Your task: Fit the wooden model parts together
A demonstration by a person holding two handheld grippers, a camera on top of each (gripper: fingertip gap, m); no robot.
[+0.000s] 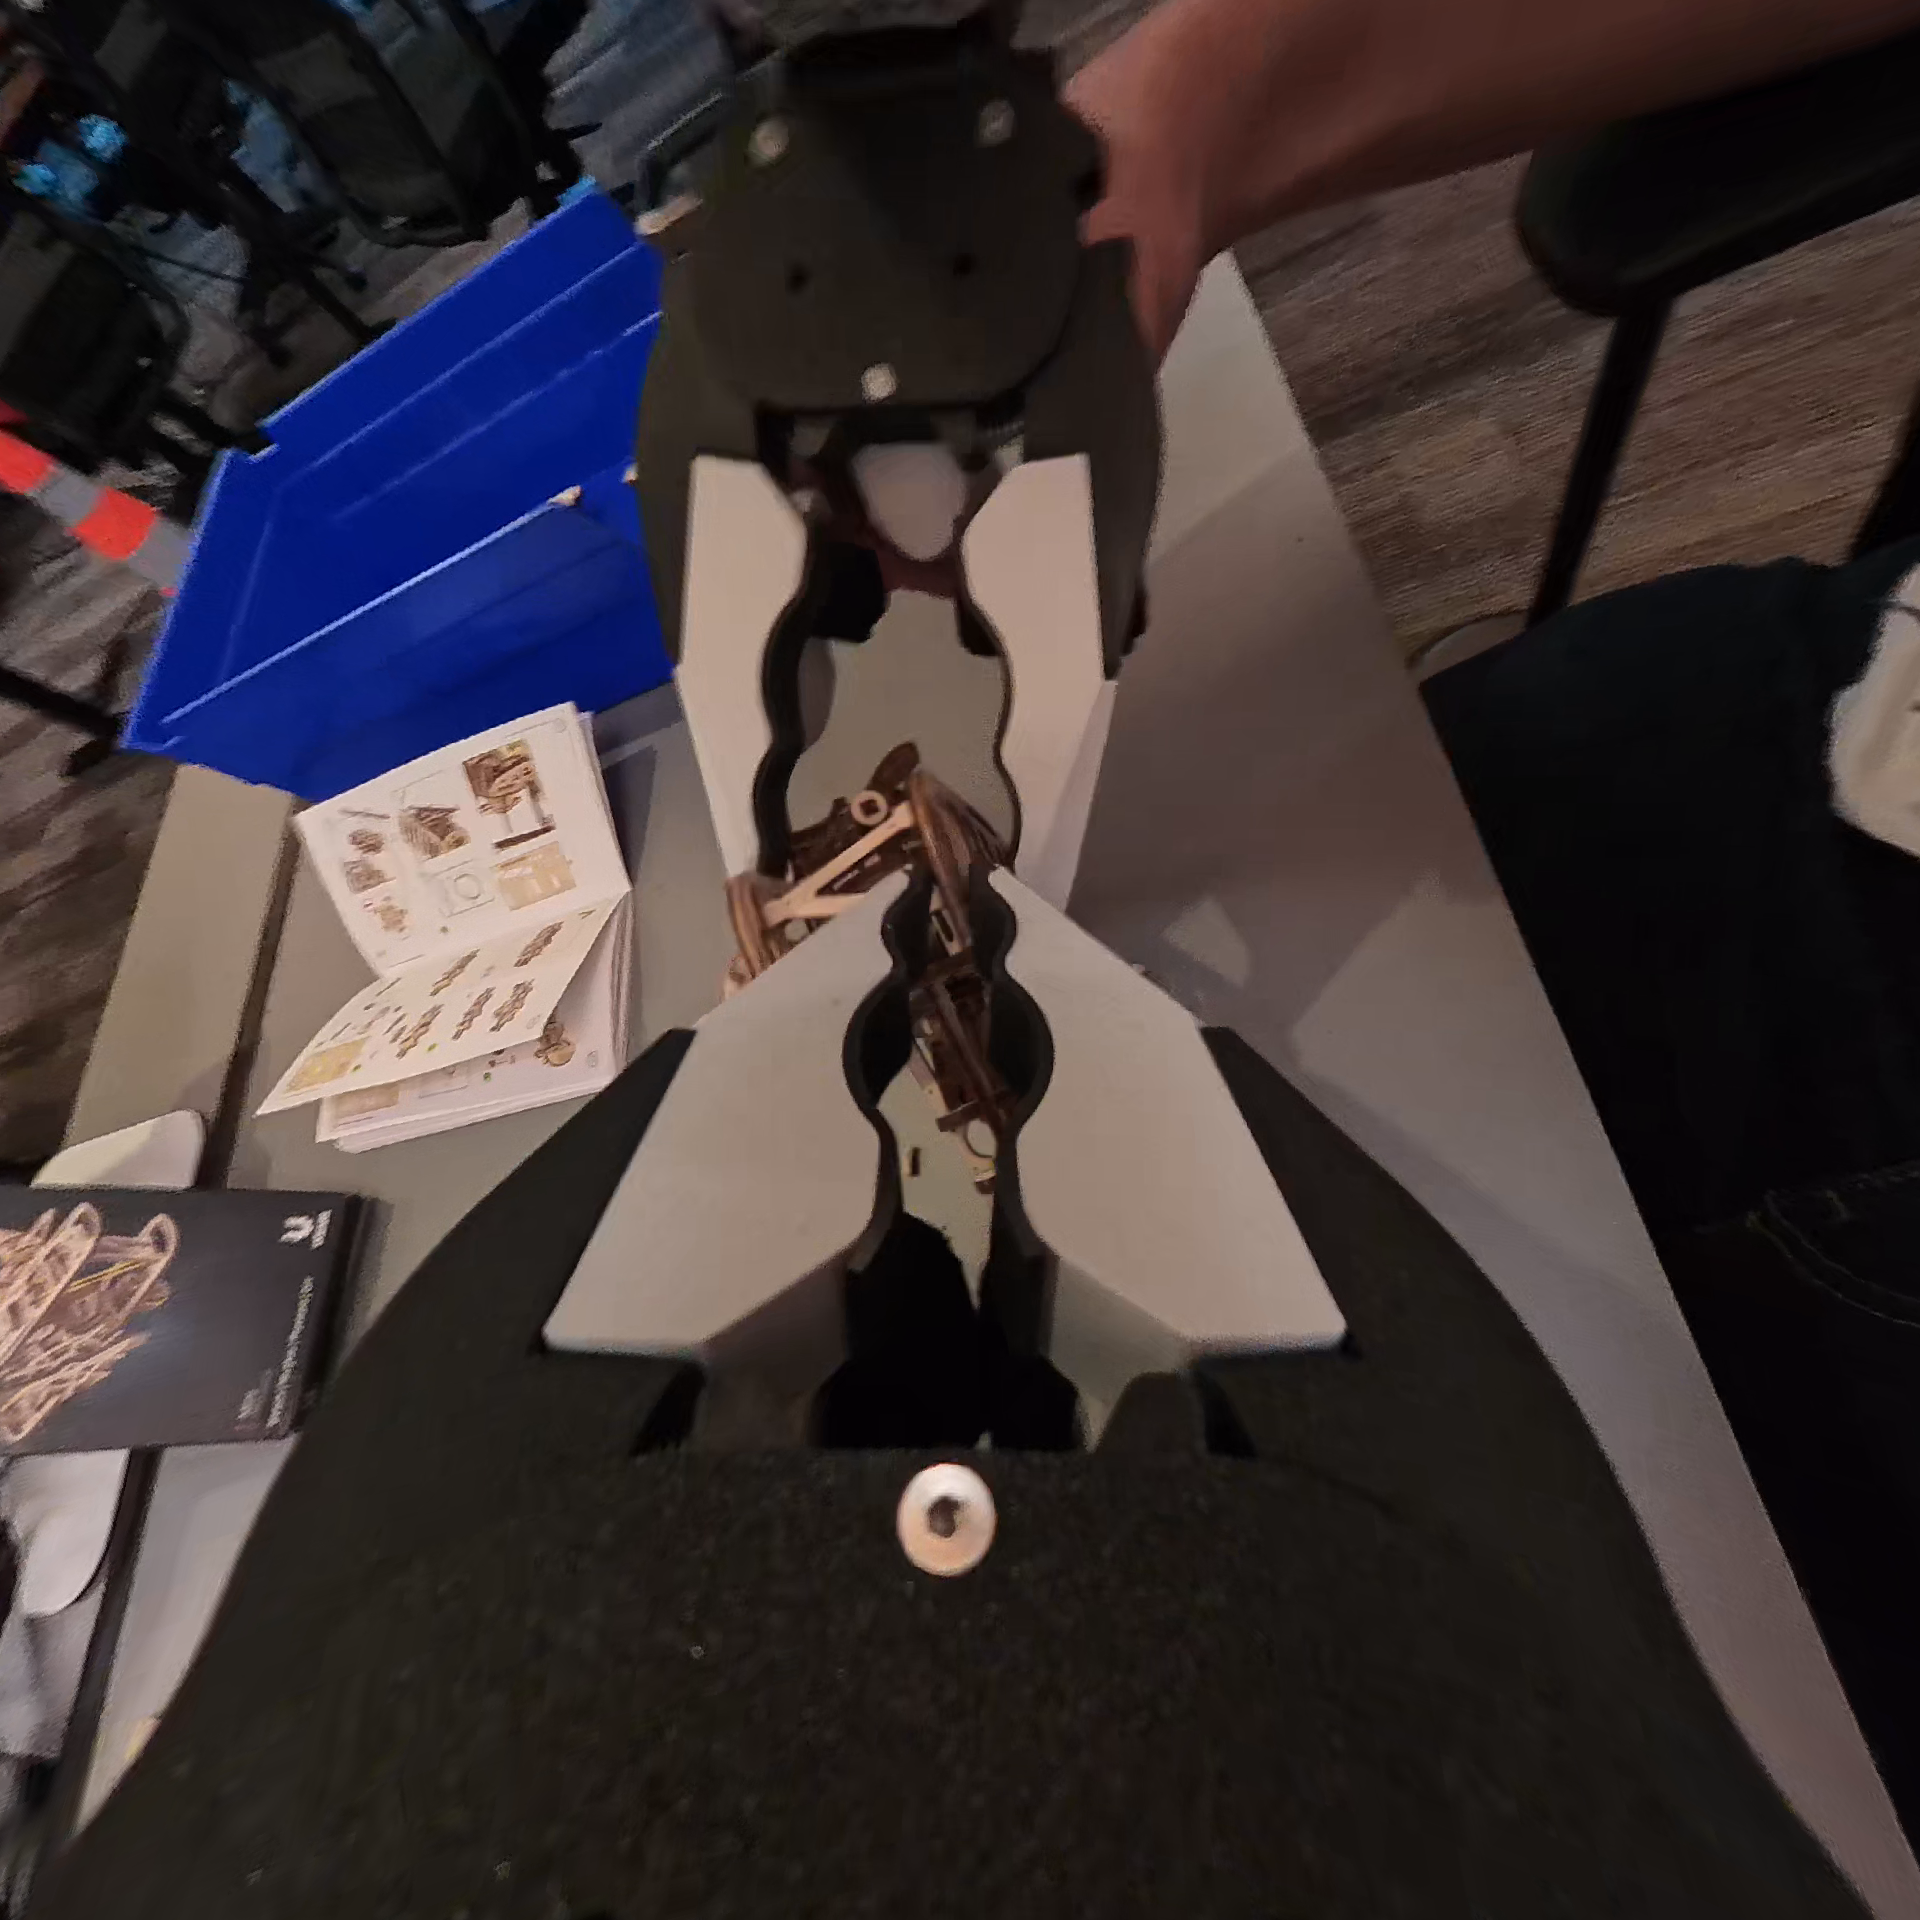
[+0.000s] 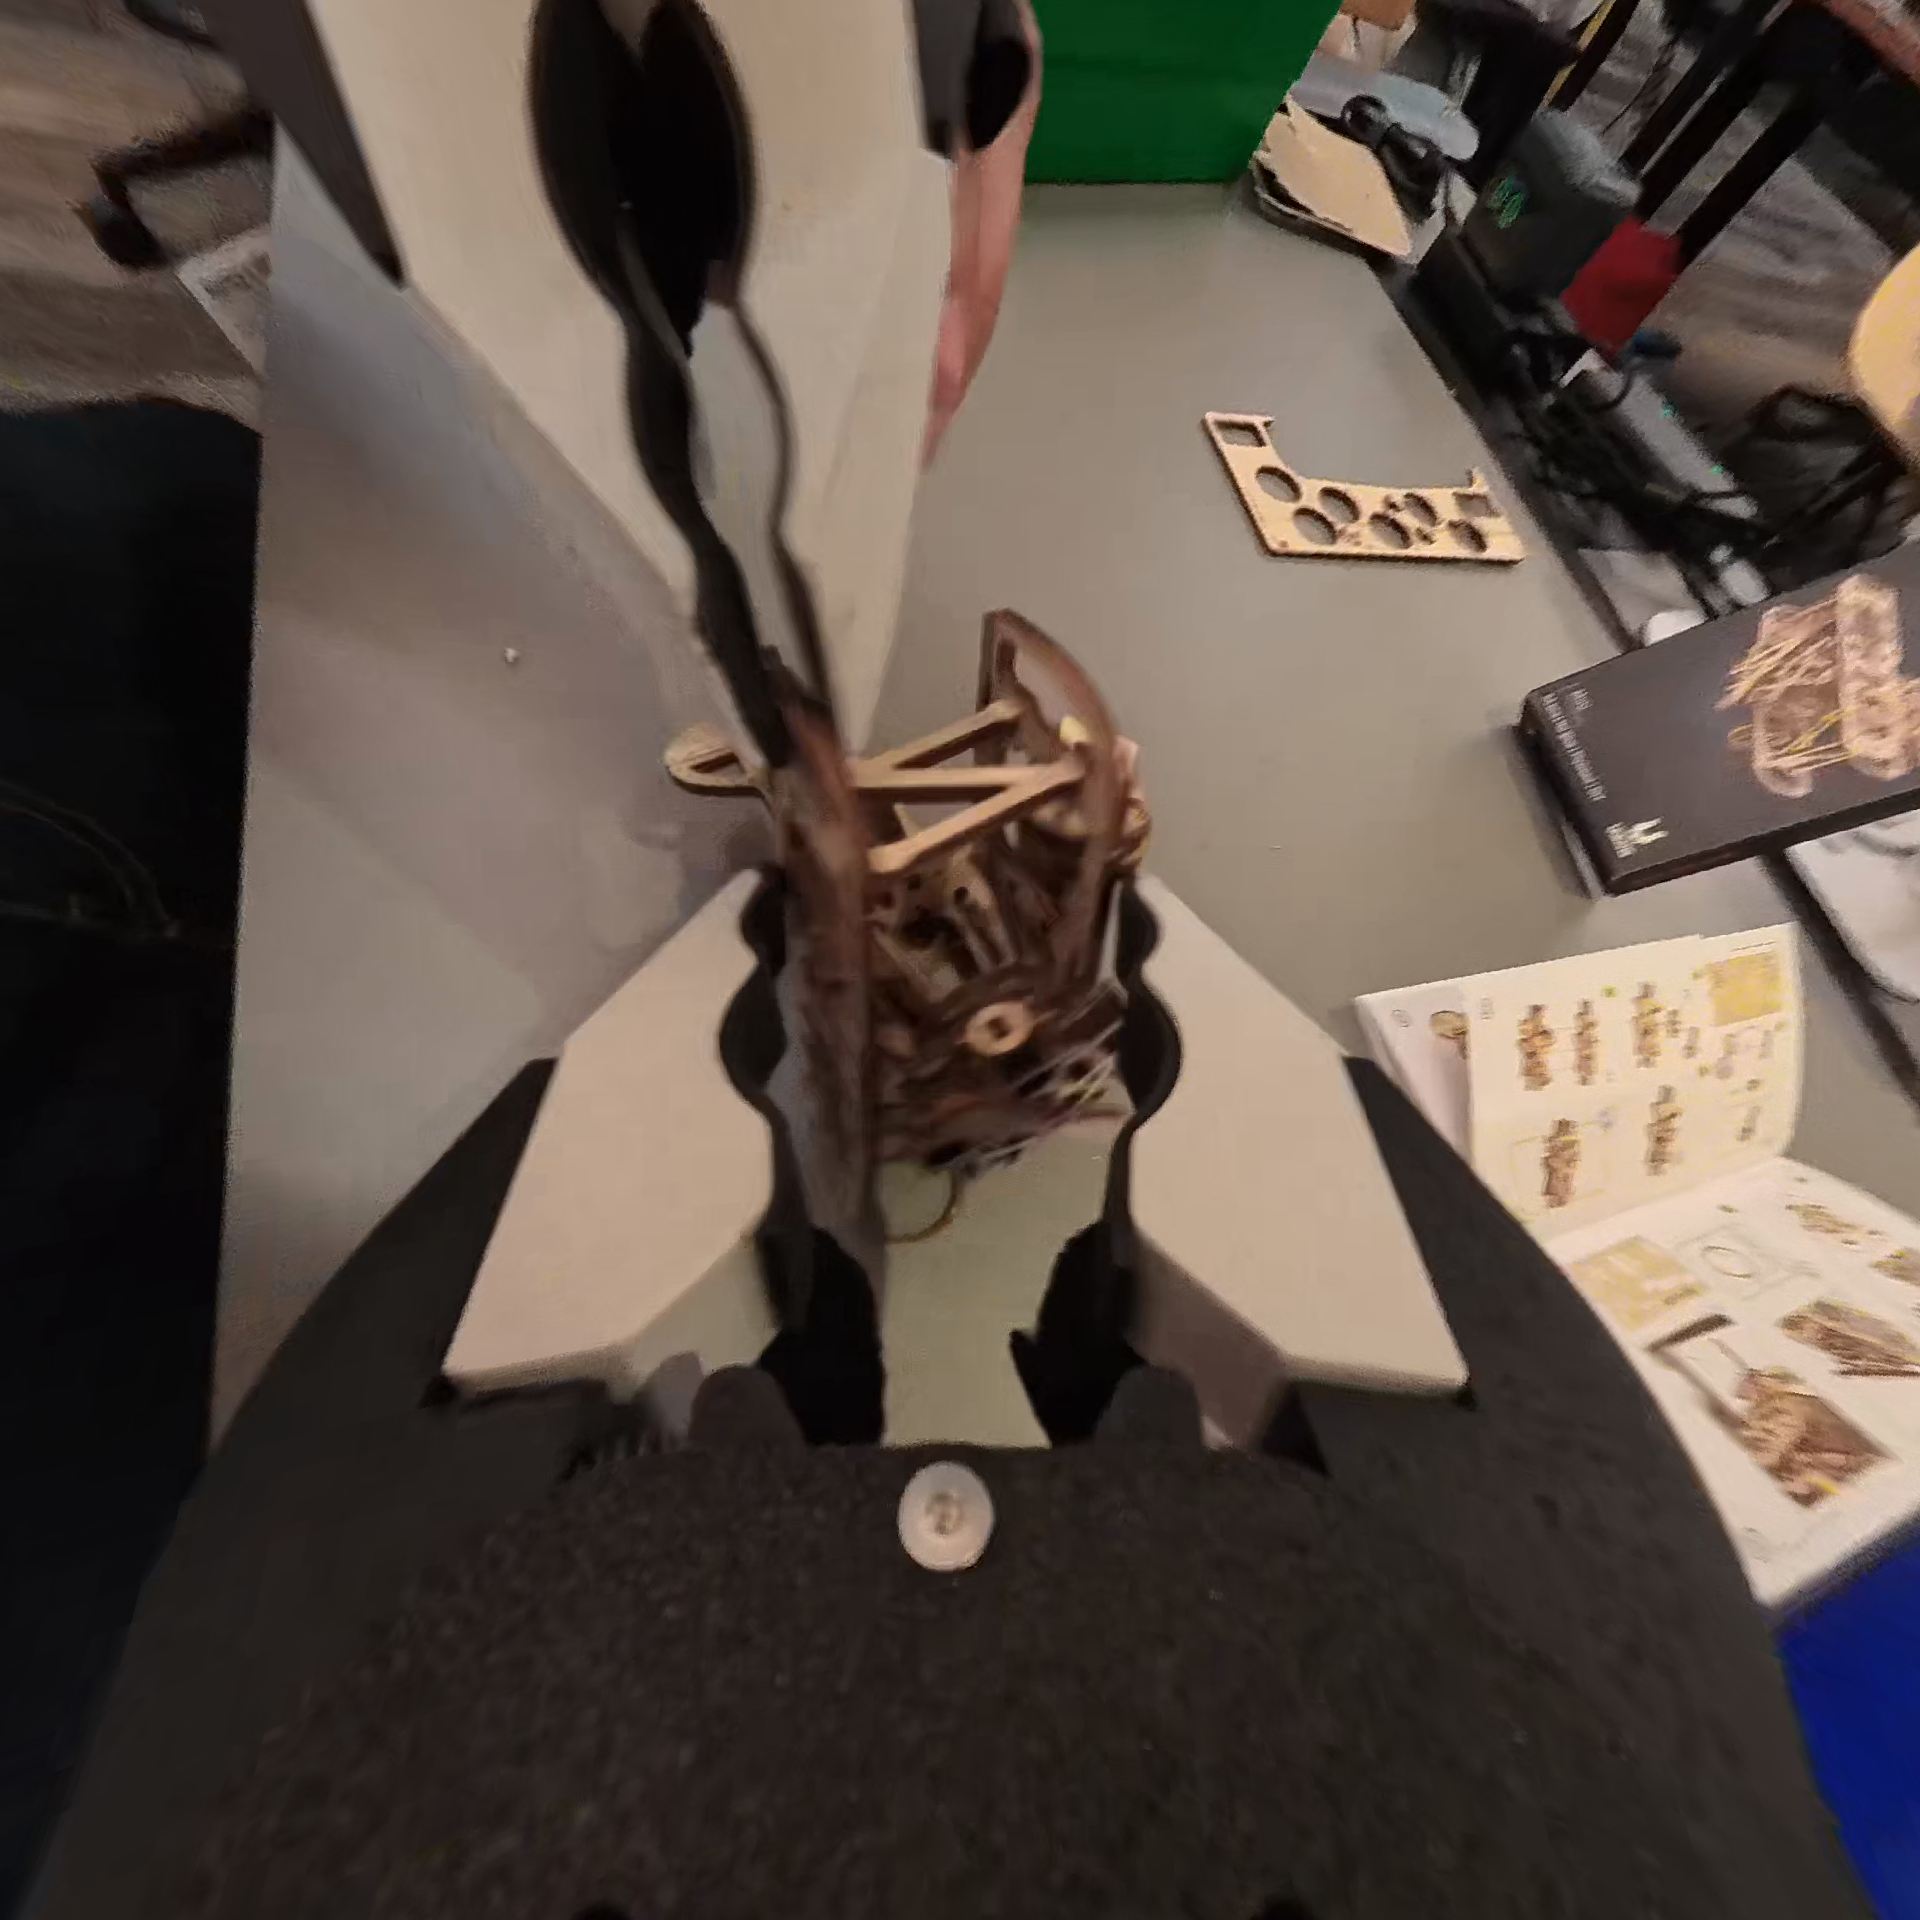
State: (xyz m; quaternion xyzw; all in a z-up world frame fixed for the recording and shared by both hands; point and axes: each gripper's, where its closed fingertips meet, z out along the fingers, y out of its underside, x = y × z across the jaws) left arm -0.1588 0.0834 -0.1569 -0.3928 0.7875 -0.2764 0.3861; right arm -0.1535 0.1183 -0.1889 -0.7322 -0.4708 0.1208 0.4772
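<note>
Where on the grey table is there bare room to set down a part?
Bare grey tabletop lies between the wooden model, the punched-out plywood sheet and the black box. It is crowded near the open instruction booklet.

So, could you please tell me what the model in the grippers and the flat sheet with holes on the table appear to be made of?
The model looks like thin laser-cut plywood: pale unfinished faces, dark brown edges that suggest burning. The flat sheet seems to be the same pale ply, matte, with parts punched out leaving round holes. Blur leaves the grain unclear.
</note>
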